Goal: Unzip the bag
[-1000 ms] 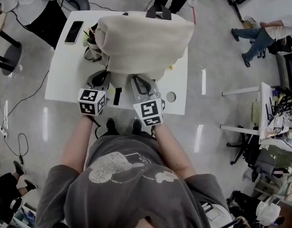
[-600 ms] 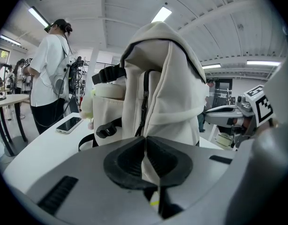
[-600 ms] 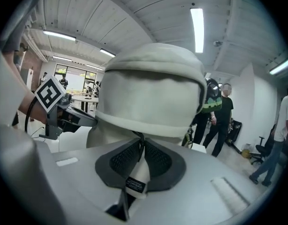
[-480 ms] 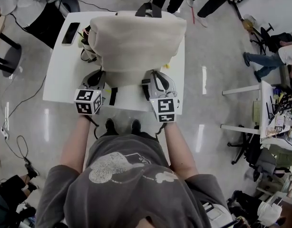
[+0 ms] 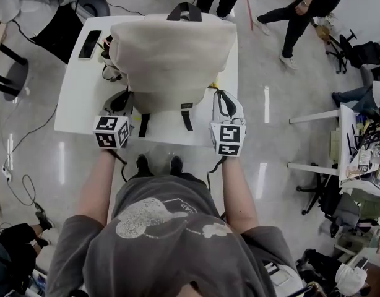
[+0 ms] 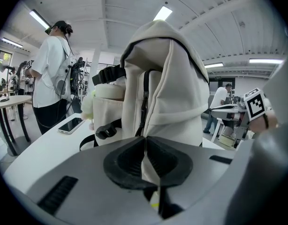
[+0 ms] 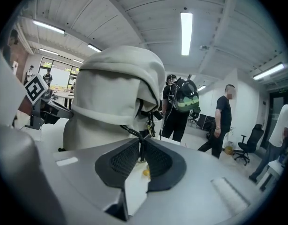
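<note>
A cream backpack (image 5: 171, 54) stands upright on the white table (image 5: 78, 98). My left gripper (image 5: 124, 96) is at the bag's near left corner. In the left gripper view the left gripper (image 6: 145, 140) is shut on a fold of the bag's cream fabric (image 6: 148, 165), below a black zipper line (image 6: 145, 102). My right gripper (image 5: 220, 93) is at the bag's near right corner. There the right gripper (image 7: 141, 143) pinches a black zipper pull (image 7: 131, 132) that runs from the bag (image 7: 116, 97) into its tips. Its jaws have just eased apart slightly, with the pull still between them.
A phone (image 5: 90, 43) lies at the table's far left. Two black straps (image 5: 187, 116) hang toward the near edge. Dark gear (image 5: 109, 54) is bunched at the bag's left side. People walk beyond the table (image 5: 304, 8), and another stands by it (image 6: 52, 74).
My right gripper has slid rightward along the bag's near bottom edge, from its middle to the right corner. The left gripper has stayed at the left corner.
</note>
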A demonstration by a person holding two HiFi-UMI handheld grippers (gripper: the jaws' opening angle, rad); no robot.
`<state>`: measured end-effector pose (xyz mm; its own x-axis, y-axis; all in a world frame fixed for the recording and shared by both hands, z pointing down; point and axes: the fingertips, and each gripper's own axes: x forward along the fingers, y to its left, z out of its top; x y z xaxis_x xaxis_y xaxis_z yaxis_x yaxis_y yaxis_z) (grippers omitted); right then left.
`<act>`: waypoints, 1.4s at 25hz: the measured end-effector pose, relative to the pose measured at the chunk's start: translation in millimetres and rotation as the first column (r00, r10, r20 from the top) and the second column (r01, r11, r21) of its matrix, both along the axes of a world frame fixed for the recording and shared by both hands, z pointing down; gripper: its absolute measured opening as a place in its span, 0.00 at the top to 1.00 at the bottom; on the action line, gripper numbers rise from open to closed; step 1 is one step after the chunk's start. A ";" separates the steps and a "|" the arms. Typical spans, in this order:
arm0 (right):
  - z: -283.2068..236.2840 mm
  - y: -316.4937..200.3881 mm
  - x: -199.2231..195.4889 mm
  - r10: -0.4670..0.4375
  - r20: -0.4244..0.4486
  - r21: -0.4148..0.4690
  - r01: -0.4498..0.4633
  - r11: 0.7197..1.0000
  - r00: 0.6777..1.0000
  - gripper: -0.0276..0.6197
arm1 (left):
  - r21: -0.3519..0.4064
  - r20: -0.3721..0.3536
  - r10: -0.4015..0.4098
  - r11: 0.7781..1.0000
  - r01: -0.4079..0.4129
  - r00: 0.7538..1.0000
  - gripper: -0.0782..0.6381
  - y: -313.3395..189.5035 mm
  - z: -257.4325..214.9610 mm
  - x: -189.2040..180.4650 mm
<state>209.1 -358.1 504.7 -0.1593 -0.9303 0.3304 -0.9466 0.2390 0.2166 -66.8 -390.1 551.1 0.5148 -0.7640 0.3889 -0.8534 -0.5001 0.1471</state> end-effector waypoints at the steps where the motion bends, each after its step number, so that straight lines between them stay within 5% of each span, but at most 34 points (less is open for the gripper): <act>1: 0.3 -0.9 4.1 0.010 0.000 0.001 -0.010 1.000 1.000 0.89 | 0.001 0.000 0.000 1.000 0.000 1.000 0.86 0.2 0.0 0.2; 24: 8.8 5.3 -1.1 -0.028 0.209 0.001 0.029 1.000 0.977 0.88 | -0.022 -0.026 -0.088 0.996 0.087 0.996 0.83 5.9 0.9 -0.4; 35: 14.7 8.4 0.8 -0.077 0.236 -0.014 0.083 0.996 0.969 0.76 | -0.020 -0.014 -0.149 0.989 0.149 0.989 0.81 5.5 0.2 -2.1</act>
<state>209.9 -349.6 519.4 -0.3086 -0.9037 0.2968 -0.9479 0.3182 -0.0164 -68.9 -384.6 551.3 0.4017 -0.8251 0.3972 -0.9158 -0.3644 0.1690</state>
